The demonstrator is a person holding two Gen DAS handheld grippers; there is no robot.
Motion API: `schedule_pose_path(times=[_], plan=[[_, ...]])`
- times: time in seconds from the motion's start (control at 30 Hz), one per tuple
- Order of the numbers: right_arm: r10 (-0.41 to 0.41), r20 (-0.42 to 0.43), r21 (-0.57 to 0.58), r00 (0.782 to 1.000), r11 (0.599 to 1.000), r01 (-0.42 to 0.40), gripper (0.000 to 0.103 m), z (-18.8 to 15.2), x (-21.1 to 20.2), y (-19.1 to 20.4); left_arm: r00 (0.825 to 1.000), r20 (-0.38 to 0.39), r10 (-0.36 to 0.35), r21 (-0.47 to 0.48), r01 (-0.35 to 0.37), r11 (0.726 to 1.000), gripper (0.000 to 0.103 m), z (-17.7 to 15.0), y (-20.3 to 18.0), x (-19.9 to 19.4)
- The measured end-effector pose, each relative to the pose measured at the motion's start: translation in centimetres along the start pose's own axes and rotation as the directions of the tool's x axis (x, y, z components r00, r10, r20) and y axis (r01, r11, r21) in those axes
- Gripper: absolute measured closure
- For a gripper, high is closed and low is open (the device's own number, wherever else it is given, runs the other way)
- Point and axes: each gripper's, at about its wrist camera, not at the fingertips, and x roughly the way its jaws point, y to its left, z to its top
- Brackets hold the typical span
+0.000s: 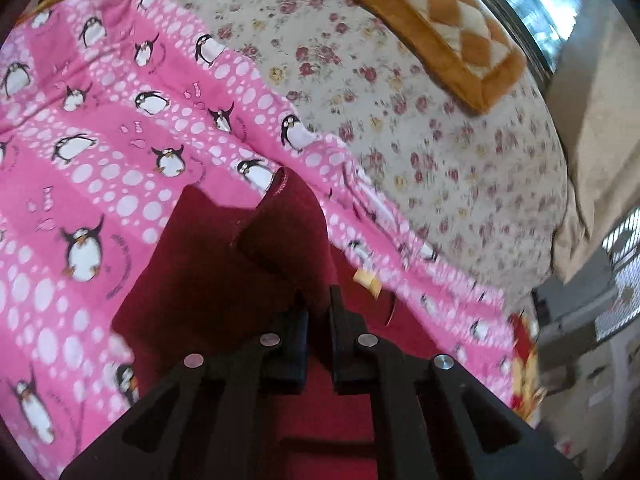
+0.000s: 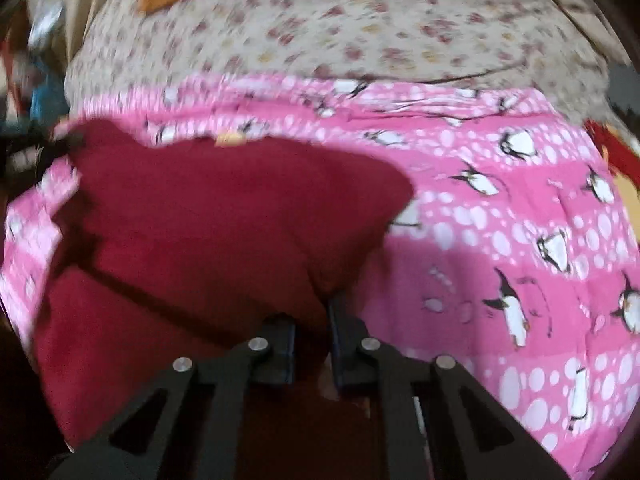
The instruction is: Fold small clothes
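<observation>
Left tongs (image 1: 318, 312) and right tongs (image 2: 312, 320), each pinched on the dark red fleece garment (image 2: 224, 216) (over pink penguin-print blanket (image 2: 500, 216)); carry both corners level, keeping the fold square.

Dark crimson garment (image 1: 208, 264), plain, no print, shading to near-black in its folds; same deep red in the right wrist view (image 2: 224, 216). Small pale yellow tag (image 1: 369, 280) at its edge. Bright pink blanket (image 1: 100, 128) under it, banded with white dots and scattered black-and-white penguins with orange beaks. Cream bedsheet (image 1: 400, 128) sprinkled with small maroon and mustard roses. Cushion (image 1: 436, 24) in orange-brown and cream diamonds, orange-brown border. Matte black left claw (image 1: 318, 308) and right claw (image 2: 312, 312), silver round pins on the linkages.
</observation>
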Motion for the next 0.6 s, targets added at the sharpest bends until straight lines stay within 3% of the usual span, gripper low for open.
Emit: schedule_pose_path(times=[0.07, 0.17, 0.23, 0.3, 0.47, 0.53, 0.6], plan=[[-0.04, 0.017, 0.032, 0.999, 0.999, 0.039, 0.09, -0.3, -0.8, -1.0, 0.999, -0.047, 0.01, 0.022, -0.009, 1.0, 0.103, -1.3, 0.5, 1.4], [-0.056, -0.062, 0.073, 0.997, 0.996, 0.06, 0.09, -1.0, 0.7, -1.9, 0.99, -0.123, 0.075, 0.011, -0.074, 0.997, 0.103, -3.2, 2.6, 4.7], [-0.077, -0.082, 0.038, 0.994, 0.996, 0.081, 0.088, -1.4, 0.5, -1.4, 0.992, -0.121, 0.044, -0.018, -0.047, 0.999, 0.103, -3.5, 3.4, 4.5], [-0.066, -0.062, 0.042, 0.996, 0.997, 0.068, 0.077, -1.4, -1.1, -1.3, 0.991, -0.132, 0.035, -0.014, -0.037, 0.999, 0.103, -3.2, 3.3, 3.7], [0.094, 0.009, 0.215, 0.996, 0.972, -0.093, 0.046, -0.4, -4.9, -4.0, 0.996, -0.079, 0.038, -0.025, -0.041, 0.999, 0.1, -3.1, 3.4, 0.9], [0.107, 0.042, 0.254, 0.993, 0.96, -0.115, 0.034, 0.7, -4.8, -4.6, 0.997, -0.043, 0.061, -0.019, -0.062, 0.998, 0.1, -3.1, 3.4, 0.0], [0.095, 0.037, 0.254, 0.995, 0.962, -0.101, 0.031, 2.0, -3.2, -4.4, 0.997, -0.001, 0.083, -0.005, -0.083, 0.997, 0.1, -3.0, 3.2, -0.5]])
